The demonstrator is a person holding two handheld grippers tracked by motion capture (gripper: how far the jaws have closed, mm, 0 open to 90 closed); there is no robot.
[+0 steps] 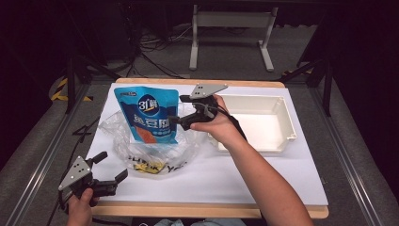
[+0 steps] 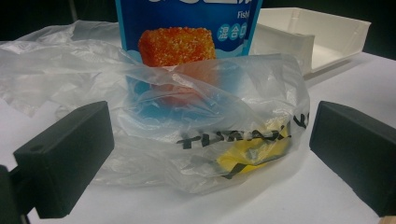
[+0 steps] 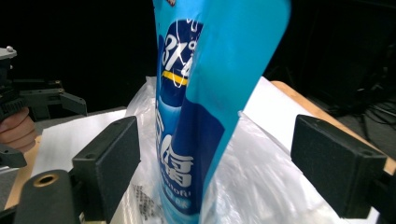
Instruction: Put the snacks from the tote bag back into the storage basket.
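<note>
White paper covers my table; centre frame, a glossy blue food pouch stands in a crinkly clear plastic bag. My right gripper straddles its edge, jaws wide, not pinching. Light, floppy, slippery; grip the stiffer side seam.

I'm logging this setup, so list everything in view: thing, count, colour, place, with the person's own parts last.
Snack pouch: one, blue with an orange food picture, upright with its bottom inside the bag.
Plastic bag: one, clear with black lettering, crumpled on the sheet left of centre, something yellow inside.
Tray: one, white, empty, on the table's right side.
Sheet: one, white, covering the table top.
Table: one, wooden edge showing.
Frame legs: one set, white, on the floor beyond.
Left gripper: black jaws open, at the near-left corner.
Right gripper: black jaws open either side of the pouch.
</note>
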